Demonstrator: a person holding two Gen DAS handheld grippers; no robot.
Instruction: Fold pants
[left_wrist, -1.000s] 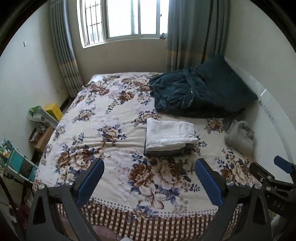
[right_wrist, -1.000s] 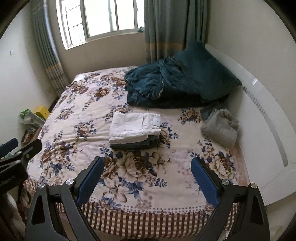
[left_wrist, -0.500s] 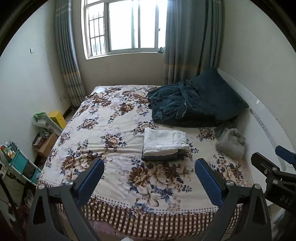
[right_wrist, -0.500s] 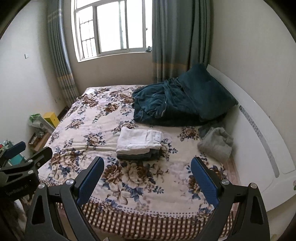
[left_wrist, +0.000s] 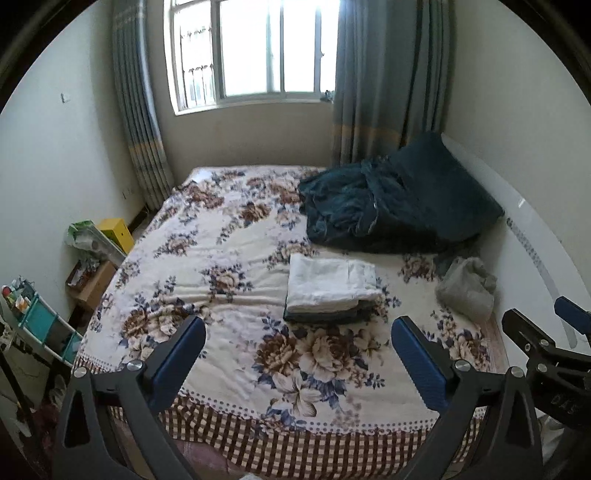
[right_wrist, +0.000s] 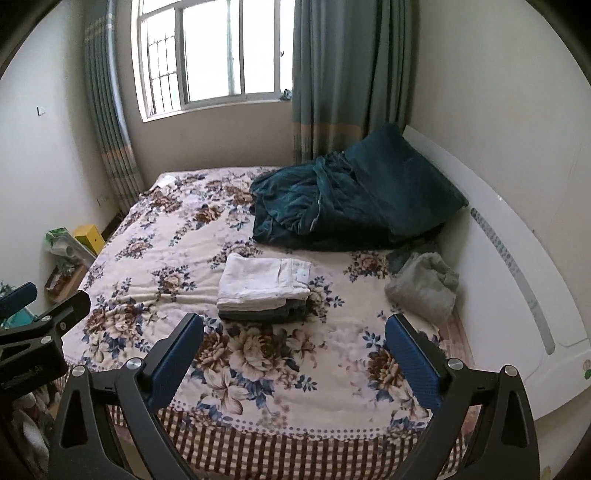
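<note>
Now both grippers have pulled farther back from the folded pants (left_wrist: 330, 284).

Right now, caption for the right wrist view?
Both fingers open above the floral bed, white pants folded atop a dark stack.

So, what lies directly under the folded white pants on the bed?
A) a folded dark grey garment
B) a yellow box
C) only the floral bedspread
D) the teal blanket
A: the folded white pants sit stacked on a folded dark grey garment, apart from the teal blanket.
</note>
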